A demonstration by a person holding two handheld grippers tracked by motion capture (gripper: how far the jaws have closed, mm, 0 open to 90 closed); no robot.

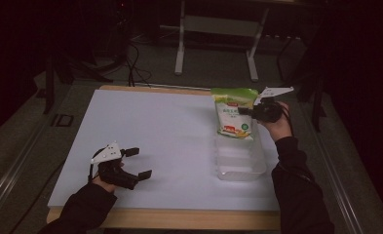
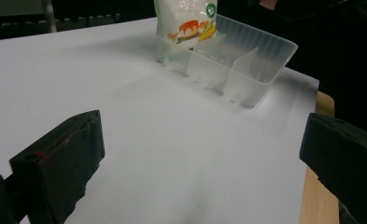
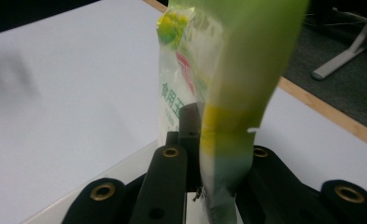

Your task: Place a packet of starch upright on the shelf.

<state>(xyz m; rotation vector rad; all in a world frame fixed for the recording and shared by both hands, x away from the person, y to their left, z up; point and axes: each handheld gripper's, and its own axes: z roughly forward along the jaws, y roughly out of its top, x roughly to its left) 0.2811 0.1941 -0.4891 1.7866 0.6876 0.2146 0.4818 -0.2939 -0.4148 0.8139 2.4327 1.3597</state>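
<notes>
A green-and-white food bag (image 1: 234, 113) stands upright with its bottom in the far end of a clear plastic divided tray (image 1: 241, 168) at the table's right. My right gripper (image 1: 248, 111) is shut on the bag's right edge; in the right gripper view the bag (image 3: 218, 93) rises pinched between the jaws. The left gripper view shows the bag (image 2: 186, 21) standing in the tray (image 2: 246, 60). My left gripper (image 1: 139, 162) is open near the table's front left, low over the white surface, with nothing between its fingers (image 2: 64, 158).
A white sheet (image 1: 155, 136) covers the wooden table (image 1: 179, 219). Beyond the far edge stand a metal frame's legs (image 1: 179, 48) and cables on a dark floor. The person's sleeves (image 1: 301, 195) come in from the front.
</notes>
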